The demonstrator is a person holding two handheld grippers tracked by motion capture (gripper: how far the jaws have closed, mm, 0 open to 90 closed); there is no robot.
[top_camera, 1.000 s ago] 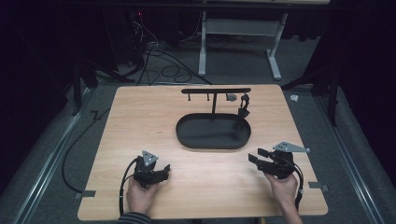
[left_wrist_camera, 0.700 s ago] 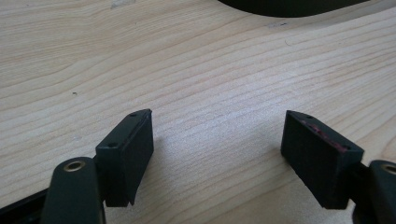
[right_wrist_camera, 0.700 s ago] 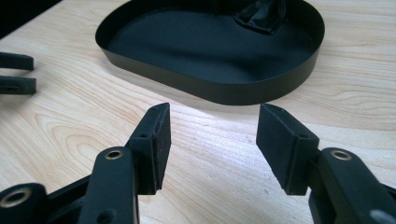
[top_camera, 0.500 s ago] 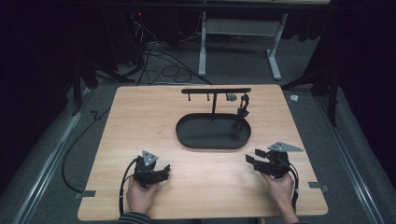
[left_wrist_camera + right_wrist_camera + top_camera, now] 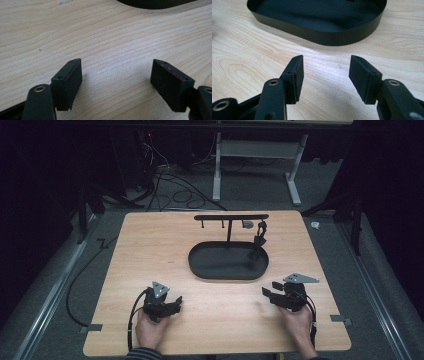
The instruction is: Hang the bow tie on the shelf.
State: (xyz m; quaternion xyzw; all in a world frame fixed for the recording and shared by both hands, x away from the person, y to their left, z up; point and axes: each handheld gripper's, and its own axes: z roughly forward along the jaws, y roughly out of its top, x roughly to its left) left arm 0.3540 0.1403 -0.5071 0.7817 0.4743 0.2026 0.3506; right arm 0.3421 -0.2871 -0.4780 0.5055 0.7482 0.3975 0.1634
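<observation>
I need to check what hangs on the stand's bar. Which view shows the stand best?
The high view: the whole stand appears, with its crossbar, post and hanging items above the black tray. The right gripper view shows just the tray's near wall and floor; the left gripper view catches a sliver of its rim.

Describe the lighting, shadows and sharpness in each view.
High view: the light wooden table is lit, its surroundings dark and details soft. Left gripper view: soft shadows under the open jaws, wood grain sharp. Right gripper view: the black oval tray throws a shadow, its matte wall without glare.

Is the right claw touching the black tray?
Apart. In the right gripper view, bare wood lies between the open right gripper and the black tray.
</observation>
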